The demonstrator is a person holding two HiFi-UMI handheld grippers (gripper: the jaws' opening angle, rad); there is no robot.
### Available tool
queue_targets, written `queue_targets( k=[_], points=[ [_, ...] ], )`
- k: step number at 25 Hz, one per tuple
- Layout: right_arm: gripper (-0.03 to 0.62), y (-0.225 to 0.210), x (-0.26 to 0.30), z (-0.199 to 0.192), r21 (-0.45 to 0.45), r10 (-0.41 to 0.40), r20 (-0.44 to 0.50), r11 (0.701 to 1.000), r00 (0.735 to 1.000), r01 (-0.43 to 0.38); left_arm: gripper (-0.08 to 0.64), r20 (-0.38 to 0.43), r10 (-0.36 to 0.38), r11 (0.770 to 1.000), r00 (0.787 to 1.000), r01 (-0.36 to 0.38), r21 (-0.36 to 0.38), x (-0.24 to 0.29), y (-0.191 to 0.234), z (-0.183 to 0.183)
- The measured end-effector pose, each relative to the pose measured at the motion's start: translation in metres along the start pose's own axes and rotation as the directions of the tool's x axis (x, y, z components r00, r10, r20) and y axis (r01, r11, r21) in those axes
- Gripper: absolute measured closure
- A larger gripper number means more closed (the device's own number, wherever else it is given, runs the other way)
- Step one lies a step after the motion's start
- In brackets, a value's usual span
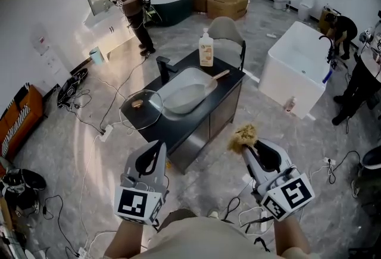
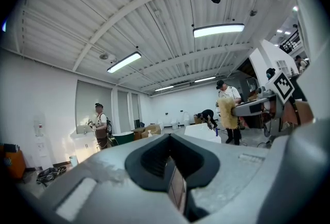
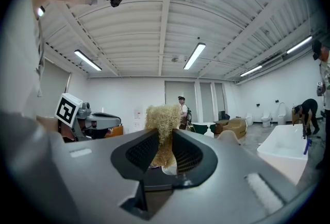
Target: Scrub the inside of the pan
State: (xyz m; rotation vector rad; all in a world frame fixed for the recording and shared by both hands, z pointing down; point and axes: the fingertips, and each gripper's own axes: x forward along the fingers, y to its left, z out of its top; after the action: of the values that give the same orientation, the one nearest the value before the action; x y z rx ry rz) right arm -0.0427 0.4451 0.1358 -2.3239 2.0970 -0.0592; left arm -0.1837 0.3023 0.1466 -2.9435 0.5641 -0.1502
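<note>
**A:** Nearest you first. Your left gripper is clenched on nothing, jaws pressed flat together. Your right gripper is clamped on the scrubber, a straw-coloured fuzzy wad that sticks out well past the tips. Both are up in front of you over the floor, well short of the bench.

**B:** Agreed, so by my read no scrubbing has started. The pan lies in the sink, with its wooden handle poking out toward the far right. A glass lid sits on the near left end of the bench. The faucet is behind the sink and a soap bottle stands at the far edge.

**A:** The first thing that could bite you is the cables by your feet. Walk in while watching the pan and you could snag one.

**B:** Then there's the grip. You're only pinching the scrubber's base, so a hard drag across the pan could pull it out of the jaws. I'd press down more than sideways.

**A:** The pan is loose in the basin too. Scrub it one-handed and it'll probably spin or ride up the sink wall. Your left gripper would need to open and take the handle first.

**B:** Also mind that lid. It's close to the near edge on your left, and a careless reach for the handle could knock it onto the floor. The faucet is tight beside the sink as well, so it's easy to clip on a wide stroke.
</note>
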Motion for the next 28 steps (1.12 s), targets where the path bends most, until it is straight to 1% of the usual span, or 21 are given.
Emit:
queue_targets(
  k=[7, 12, 15, 20, 23, 28],
  points=[
    [0.505, -0.019, -0.015, -0.014, 0.019, 0.006, -0.022, 1.000, 1.000, -0.006, 0.558, -0.013, 0.012, 1.000, 1.000, -0.012, 0.021, 0.008, -0.017, -0.002],
    [0.505, -0.030, -0.006, -0.022, 0.016, 0.011, -0.036, 1.000, 0.999, -0.010, 0.558, -0.015, 0.008, 1.000, 1.000, -0.008, 0.028, 0.019, -0.017, -0.004],
    [0.505, -0.036, 0.008, -0.026, 0.017, 0.015, -0.040, 1.000, 0.999, -0.014, 0.558, -0.010, 0.013, 1.000, 1.000, -0.013, 0.027, 0.030, -0.008, -0.009],
    [0.505, -0.049, 0.036, -0.036, 0.001, 0.022, -0.071, 1.000, 0.997, -0.022, 0.558, 0.040, 0.026, 1.000, 0.999, -0.026, 0.006, 0.055, 0.010, -0.013],
    [0.503, -0.059, 0.058, -0.038, -0.010, 0.023, -0.084, 1.000, 0.996, -0.024, 0.558, 0.032, 0.020, 1.000, 0.999, -0.020, 0.000, 0.077, 0.023, -0.020],
    [0.503, -0.077, 0.107, -0.045, 0.001, 0.033, -0.106, 0.999, 0.994, -0.033, 0.558, 0.006, 0.019, 1.000, 1.000, -0.019, -0.017, 0.115, 0.055, -0.035]
  ],
)
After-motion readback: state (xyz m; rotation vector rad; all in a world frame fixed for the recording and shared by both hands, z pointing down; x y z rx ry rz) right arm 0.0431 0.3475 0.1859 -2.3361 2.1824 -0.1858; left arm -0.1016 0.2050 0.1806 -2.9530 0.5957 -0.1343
